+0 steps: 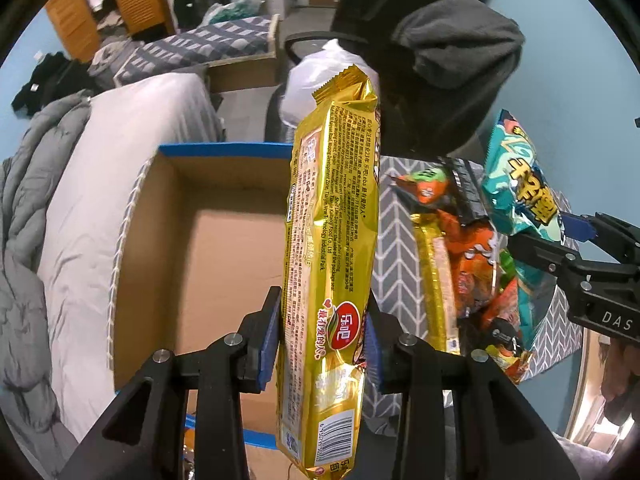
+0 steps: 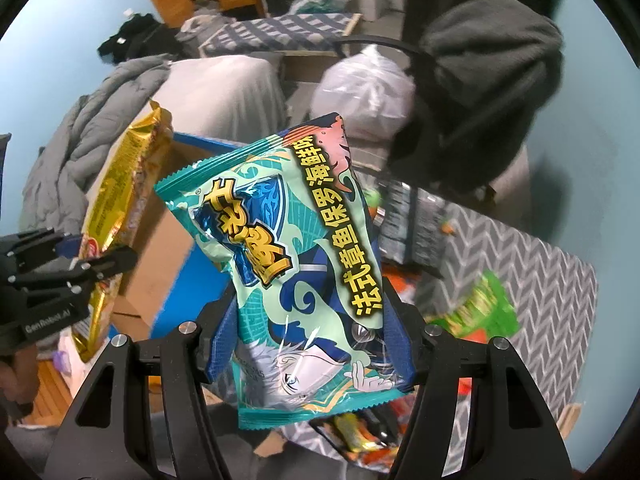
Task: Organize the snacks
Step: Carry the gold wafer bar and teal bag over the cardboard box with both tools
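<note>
Left gripper point(image 1: 322, 340), lower centre of left wrist view: blue-padded fingers clamped on long gold foil snack packet point(image 1: 332, 248), held upright over open brown cardboard box with blue-taped rim point(image 1: 208, 240). Right gripper point(image 2: 310, 344), lower centre of right wrist view: fingers clamped on teal printed snack bag point(image 2: 296, 264), tilted. At right of left wrist view: pile of orange and green snack packets point(image 1: 472, 248) on grey chevron-patterned cloth point(image 1: 394, 240). At left: grey quilted bedding point(image 1: 24, 208).
</note>
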`<state>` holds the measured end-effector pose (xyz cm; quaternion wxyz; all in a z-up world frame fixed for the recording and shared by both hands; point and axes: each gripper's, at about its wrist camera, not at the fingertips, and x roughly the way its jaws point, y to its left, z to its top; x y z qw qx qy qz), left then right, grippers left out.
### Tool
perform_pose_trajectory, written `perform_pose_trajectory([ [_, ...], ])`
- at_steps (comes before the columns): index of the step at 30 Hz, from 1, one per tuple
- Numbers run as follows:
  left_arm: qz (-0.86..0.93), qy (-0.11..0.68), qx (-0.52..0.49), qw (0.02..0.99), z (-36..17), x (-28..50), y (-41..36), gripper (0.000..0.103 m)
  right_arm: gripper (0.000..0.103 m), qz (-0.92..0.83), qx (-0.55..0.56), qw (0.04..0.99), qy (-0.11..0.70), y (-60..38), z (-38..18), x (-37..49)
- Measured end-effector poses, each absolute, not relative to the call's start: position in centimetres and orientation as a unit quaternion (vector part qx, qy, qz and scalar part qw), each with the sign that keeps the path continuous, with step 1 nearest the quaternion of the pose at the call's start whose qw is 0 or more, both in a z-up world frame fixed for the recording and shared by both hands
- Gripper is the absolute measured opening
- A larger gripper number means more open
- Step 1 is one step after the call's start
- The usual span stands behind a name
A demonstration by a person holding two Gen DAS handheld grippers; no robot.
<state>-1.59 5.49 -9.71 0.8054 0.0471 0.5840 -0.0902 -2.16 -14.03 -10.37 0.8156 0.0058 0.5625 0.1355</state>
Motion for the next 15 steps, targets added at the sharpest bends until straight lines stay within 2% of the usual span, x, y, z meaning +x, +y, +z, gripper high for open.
perform_pose_trajectory([
  [15,-0.005,0.59,0.017,0.807,-11.2,0.4,13.5,0.037,0.064,0.223,-0.018,0.795,0.564,-3.2,-12.2,2.4],
])
